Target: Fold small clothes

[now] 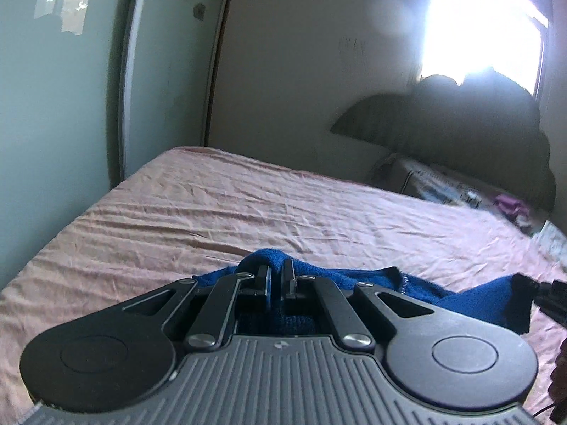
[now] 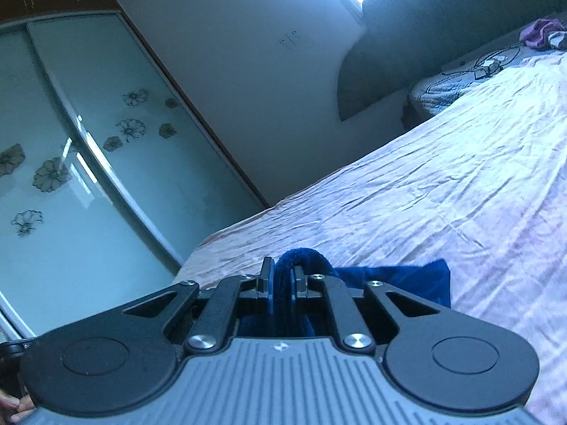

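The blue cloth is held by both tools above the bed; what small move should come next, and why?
Probably carry both tools forward together and lower the blue cloth onto the pink sheet. The left tool and the right tool are each shut on a bunched edge, the cloth hangs slack between them, and the sheet ahead shows no other item.

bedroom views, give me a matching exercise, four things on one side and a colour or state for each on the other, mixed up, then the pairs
Things:
1. sheet
2. cloth
3. wardrobe doors
4. left tool

Colour or state:
a. shut on blue fabric
b. pale glass with flower prints
c. pink and wrinkled
d. dark blue, held up at two points

Pairs: 1-c, 2-d, 3-b, 4-a

The right tool grips the same cloth too.
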